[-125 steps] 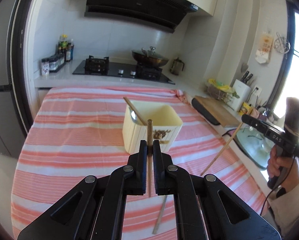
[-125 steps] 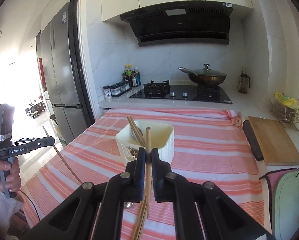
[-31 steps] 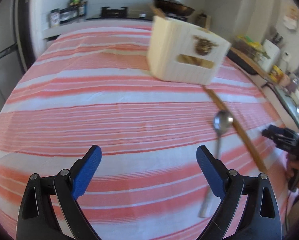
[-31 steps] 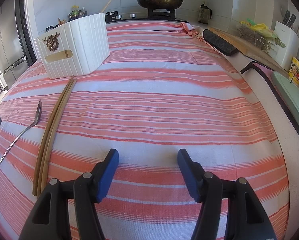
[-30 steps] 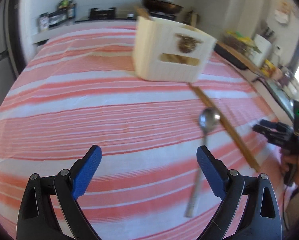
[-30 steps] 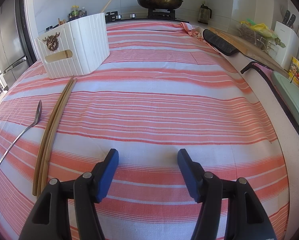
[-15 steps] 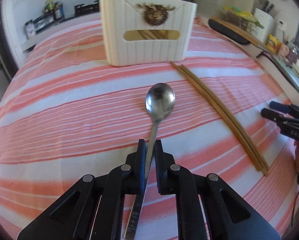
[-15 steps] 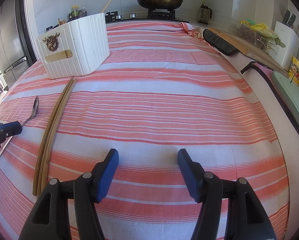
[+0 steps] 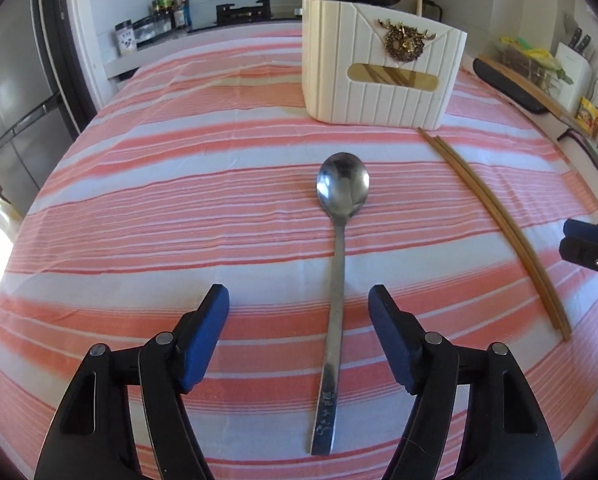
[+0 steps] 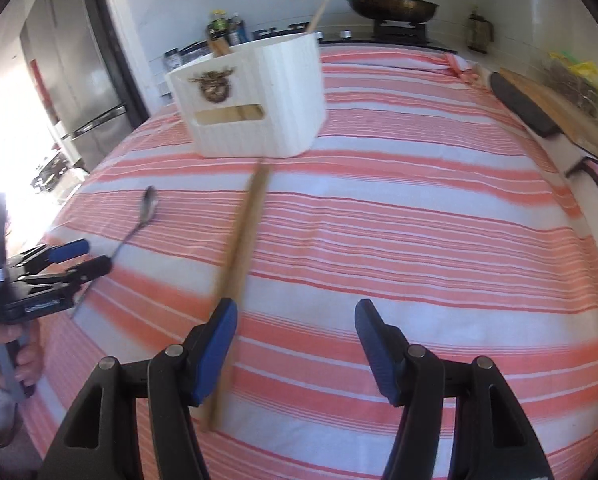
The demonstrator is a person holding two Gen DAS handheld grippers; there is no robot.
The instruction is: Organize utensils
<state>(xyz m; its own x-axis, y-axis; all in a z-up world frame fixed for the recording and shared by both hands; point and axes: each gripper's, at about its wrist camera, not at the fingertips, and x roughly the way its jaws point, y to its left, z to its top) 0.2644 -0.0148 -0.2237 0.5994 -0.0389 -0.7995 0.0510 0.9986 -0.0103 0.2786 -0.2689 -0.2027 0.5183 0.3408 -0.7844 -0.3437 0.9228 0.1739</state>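
- left wrist view: the left gripper [image 9: 299, 312] points down at the striped cloth [image 9: 179, 200] on the tabletop, its jaws opening, blue pads apart on either side of the metal spoon [image 9: 337, 280] and not touching it.
- the spoon lies flat on the cloth, bowl toward 12 o'clock, handle end toward 6 o'clock, between the two pads.
- at 12 o'clock from the spoon's bowl stands the white utensil holder [image 9: 379, 68], with chopstick ends showing above its rim and through its slot.
- a pair of wooden chopsticks [image 9: 495, 216] lies on the cloth at about 2 o'clock from the spoon, running from just beside the holder's base toward 5 o'clock.
- right wrist view: the right gripper [image 10: 295, 328] is open and holds nothing; the chopsticks pass just beside its left pad, blurred, so contact is unclear.
- at 9 o'clock in this view a hand [image 10: 7, 356] holds the left gripper over the spoon's handle.
- a lidded wok [image 10: 391, 4] sits on the stove beyond.
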